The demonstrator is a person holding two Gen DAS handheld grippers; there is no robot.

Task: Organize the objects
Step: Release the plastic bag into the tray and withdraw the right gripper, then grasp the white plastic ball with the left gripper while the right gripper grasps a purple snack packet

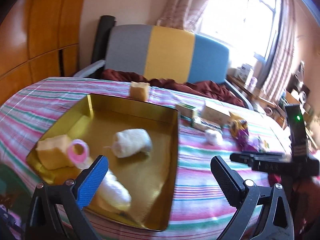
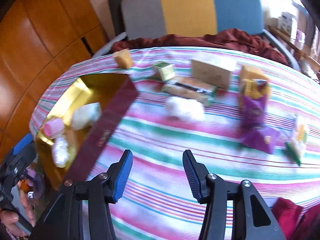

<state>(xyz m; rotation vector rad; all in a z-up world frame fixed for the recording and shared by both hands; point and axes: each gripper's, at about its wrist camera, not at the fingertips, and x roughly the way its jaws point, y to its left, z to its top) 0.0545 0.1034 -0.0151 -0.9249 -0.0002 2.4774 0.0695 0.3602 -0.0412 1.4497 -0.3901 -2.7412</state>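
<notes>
A gold tin tray with maroon outer walls lies on the striped bedspread. It holds a yellow sponge, a pink ring toy and two white fluffy rolls. My left gripper is open and empty above the tray's near right edge. My right gripper is open and empty above bare bedspread, right of the tray. A loose white fluffy ball, a purple snack bag, small boxes and another sponge lie beyond it.
A small flower packet lies at the far right. A dark red blanket and a grey, yellow and blue headboard stand behind. A wooden wardrobe is to the left. The right gripper's body shows in the left wrist view.
</notes>
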